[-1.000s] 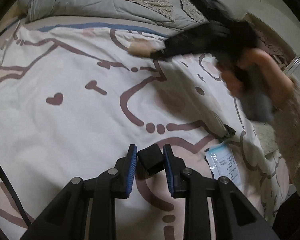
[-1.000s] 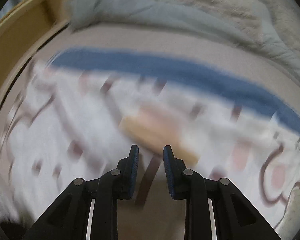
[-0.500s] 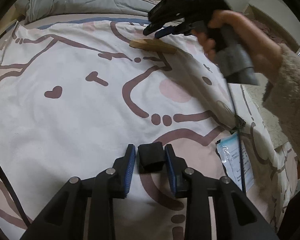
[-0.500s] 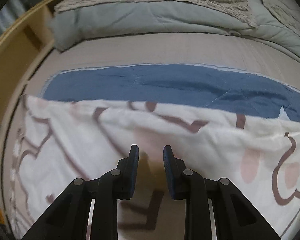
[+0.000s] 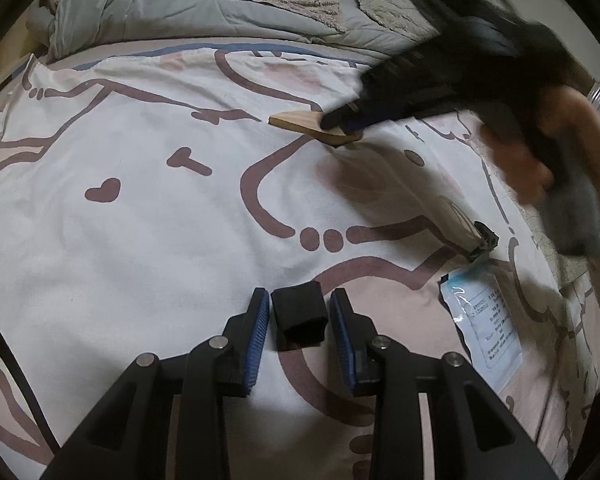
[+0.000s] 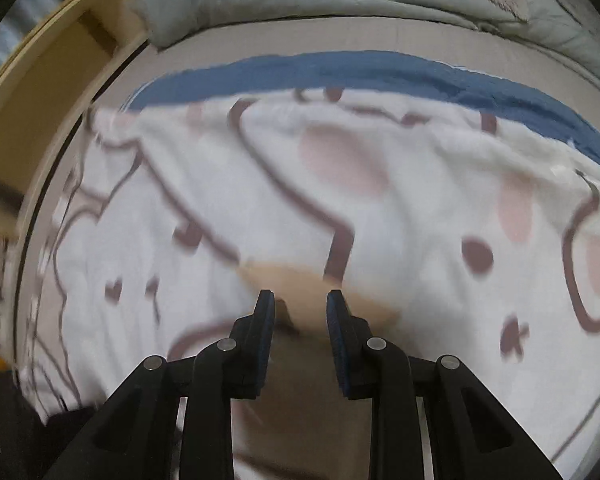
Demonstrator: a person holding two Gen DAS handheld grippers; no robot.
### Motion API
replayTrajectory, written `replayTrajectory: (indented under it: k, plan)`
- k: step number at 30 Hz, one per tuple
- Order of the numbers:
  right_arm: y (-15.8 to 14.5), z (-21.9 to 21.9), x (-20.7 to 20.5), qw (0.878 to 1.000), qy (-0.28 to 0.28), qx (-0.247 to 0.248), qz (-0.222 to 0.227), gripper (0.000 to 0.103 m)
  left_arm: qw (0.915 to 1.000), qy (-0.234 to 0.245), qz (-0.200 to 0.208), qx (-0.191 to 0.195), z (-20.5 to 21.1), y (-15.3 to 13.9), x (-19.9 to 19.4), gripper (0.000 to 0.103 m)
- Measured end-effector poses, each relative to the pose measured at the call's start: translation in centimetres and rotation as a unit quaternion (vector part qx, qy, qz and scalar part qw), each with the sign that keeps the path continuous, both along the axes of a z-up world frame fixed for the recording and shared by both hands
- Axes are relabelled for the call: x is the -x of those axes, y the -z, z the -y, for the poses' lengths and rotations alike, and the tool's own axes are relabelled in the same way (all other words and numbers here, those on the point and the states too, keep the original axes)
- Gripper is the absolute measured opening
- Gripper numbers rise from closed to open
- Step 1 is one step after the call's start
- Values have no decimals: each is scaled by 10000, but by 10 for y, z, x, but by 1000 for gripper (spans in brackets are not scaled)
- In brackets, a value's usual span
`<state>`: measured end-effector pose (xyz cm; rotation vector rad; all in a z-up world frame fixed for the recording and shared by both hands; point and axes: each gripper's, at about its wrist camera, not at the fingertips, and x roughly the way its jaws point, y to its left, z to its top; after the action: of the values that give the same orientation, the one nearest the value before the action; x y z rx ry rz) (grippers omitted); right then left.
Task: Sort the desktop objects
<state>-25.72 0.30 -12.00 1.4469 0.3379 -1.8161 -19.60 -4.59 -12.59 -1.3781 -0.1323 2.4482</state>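
Black small block (image 5: 299, 316) lies between the left gripper (image 5: 299, 314) fingers, untouched; these jaws have just been opening. The right gripper (image 6: 300, 306) hovers over a wooden piece (image 6: 300, 280), jaws apart.

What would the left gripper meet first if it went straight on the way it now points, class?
The small black block. It already sits between the left gripper's blue pads, which stand slightly apart from it. Straight on, the jaws would pass around it and press into the printed bedcover underneath, though depth is hard to judge.

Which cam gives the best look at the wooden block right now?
Left wrist: the wooden block is sharp there, lying flat on the printed sheet, right tool at its near end. The right wrist view shows only a blurred tan patch beyond that tool's fingertips.
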Motion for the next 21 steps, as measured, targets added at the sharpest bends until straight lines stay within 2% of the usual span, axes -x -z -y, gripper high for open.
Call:
replayTrajectory:
  k: [4, 8, 12, 16, 17, 19, 21]
  plan:
    - [-3, -15, -22, 9993, -232, -78, 287, 26, 10000, -8, -65, 18, -1, 1, -2, 32]
    - [-19, -15, -10, 9996, 117, 224, -101, 26, 9999, -14, -112, 66, -3, 3, -3, 32]
    - [-18, 0, 17, 9974, 528, 296, -385, 26, 9999, -5, -134, 38, -3, 5, -4, 34]
    - [-1, 23, 39, 9973, 588, 73, -430, 26, 9998, 68, -182, -47, -4, 6, -7, 41]
    - [8, 26, 47, 9970, 609, -142, -452, 26, 9997, 88, -192, -89, -3, 6, -7, 43]
    - [20, 28, 51, 9969, 609, -352, -345, 26, 9996, 88, -177, -181, -1, 7, -6, 43]
    - [17, 23, 45, 9976, 492, -335, -344, 28, 9994, 71, -173, -302, 2, 7, -7, 43]
